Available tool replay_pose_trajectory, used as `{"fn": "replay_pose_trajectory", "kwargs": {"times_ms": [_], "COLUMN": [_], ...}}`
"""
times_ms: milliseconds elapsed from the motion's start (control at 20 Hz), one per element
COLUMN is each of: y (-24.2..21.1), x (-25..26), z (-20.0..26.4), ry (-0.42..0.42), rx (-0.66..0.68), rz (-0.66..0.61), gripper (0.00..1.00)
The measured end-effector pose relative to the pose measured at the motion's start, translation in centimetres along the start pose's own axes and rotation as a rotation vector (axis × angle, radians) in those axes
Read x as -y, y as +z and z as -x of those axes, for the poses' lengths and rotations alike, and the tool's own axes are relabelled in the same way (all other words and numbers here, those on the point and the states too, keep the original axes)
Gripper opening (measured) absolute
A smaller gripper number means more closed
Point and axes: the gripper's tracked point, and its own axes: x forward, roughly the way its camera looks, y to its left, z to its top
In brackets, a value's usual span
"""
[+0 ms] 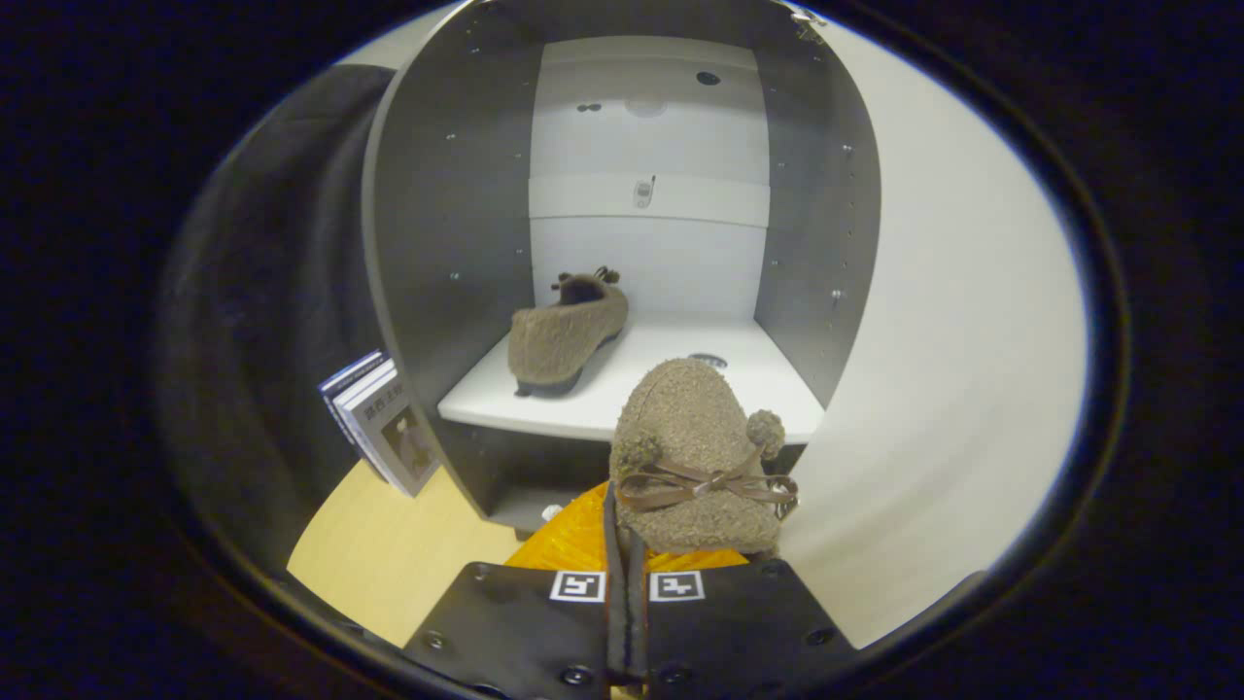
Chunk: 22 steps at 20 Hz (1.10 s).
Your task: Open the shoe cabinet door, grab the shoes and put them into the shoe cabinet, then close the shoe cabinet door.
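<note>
Gripper view: a brown shoe (695,457) is pinched by the closed hand-held gripper (627,544), before the open shoe cabinet (428,243); a second shoe (566,335) is seen on its shelf (671,389).

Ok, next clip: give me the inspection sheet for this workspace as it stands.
Surface: pale wood floor; white cabinet shelf.
Job's things: shoe cabinet with its door open; one brown fuzzy shoe on the shelf; second brown shoe, ribbon bow on top, held just ahead of the fingers.
Clutter: books leaning beside the cabinet; orange mat under the shoe.
Grippers: gripper shut on the second shoe's edge.
Cables: nothing seen.
Surroundings: dark cloth wall.
</note>
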Motion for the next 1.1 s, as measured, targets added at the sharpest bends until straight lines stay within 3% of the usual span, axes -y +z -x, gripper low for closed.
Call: {"fn": "replay_pose_trajectory", "kwargs": {"times_ms": [300, 750, 1100], "y": [6.1, 9.9, 9.9], "x": [1.7, 3.2, 3.7], "z": [-7.4, -18.6, -21.7], "ry": [-0.079, -0.100, -0.089], "rx": [0.033, 0.008, -0.046], "rz": [-0.030, -0.042, -0.077], "gripper": [0.03, 0.02, 0.03]}}
